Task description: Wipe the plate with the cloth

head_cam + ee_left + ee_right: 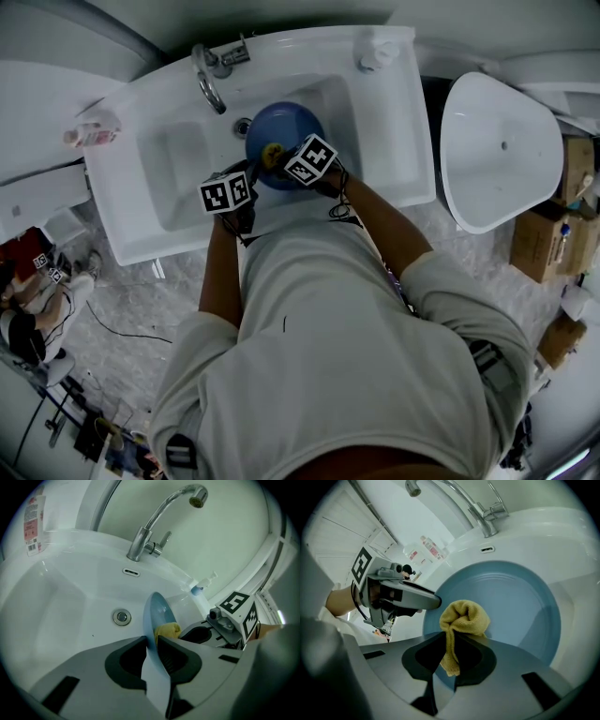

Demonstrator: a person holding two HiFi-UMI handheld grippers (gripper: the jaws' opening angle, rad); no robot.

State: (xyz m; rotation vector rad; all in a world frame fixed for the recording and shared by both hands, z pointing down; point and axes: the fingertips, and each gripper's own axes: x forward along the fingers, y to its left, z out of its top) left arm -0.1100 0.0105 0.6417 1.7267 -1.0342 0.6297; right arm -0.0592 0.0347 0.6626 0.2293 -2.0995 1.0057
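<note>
A blue plate stands tilted on edge in the white sink. My left gripper is shut on the plate's near rim, seen edge-on. My right gripper is shut on a yellow cloth, whose bunched end presses against the plate's inner face. The cloth also shows behind the plate in the left gripper view, and as a small yellow spot, the cloth, in the head view. The left gripper appears at the plate's left edge.
A chrome tap rises over the basin, with the drain below it. A bottle lies on the sink's left corner. A white toilet and cardboard boxes stand to the right.
</note>
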